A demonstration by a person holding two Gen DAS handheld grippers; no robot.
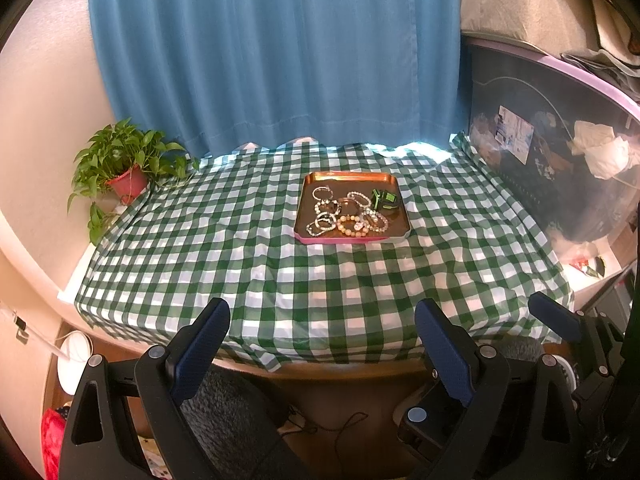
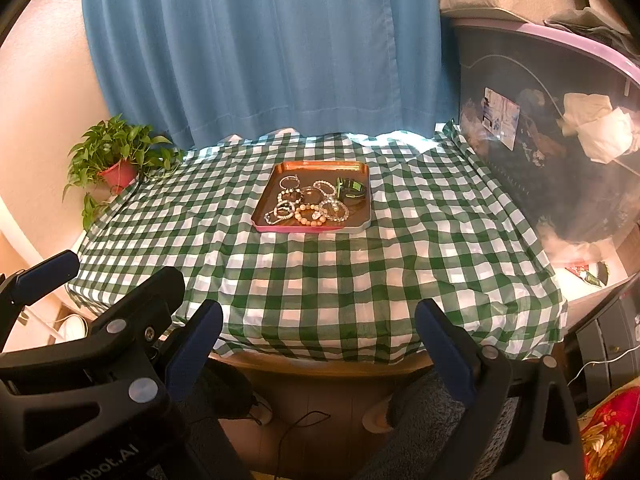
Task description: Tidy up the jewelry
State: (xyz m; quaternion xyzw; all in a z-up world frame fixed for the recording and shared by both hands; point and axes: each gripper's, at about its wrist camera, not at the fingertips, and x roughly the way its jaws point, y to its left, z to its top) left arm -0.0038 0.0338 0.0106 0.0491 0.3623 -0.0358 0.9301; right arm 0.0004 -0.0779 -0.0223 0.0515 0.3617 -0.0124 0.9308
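A copper tray with a pink rim (image 1: 351, 178) (image 2: 320, 166) sits at the far middle of the green-checked tablecloth. It holds several beaded bracelets (image 1: 352, 225) (image 2: 309, 215) and a small dark green box (image 1: 385, 199) (image 2: 352, 190), open-lidded, at its right. My left gripper (image 1: 322, 332) is open and empty, just short of the table's near edge. My right gripper (image 2: 318, 336) is open and empty beside it, also at the near edge. The right gripper's finger shows at the left view's right edge (image 1: 554, 316); the left one at the right view's left edge (image 2: 48, 270).
A potted green plant in a red pot (image 1: 128, 184) (image 2: 118, 172) stands at the far left corner. A blue curtain (image 1: 280, 60) hangs behind the table. A clear storage bin with a purple lid (image 1: 560, 152) (image 2: 560, 140) borders the right side. Cables lie on the floor below.
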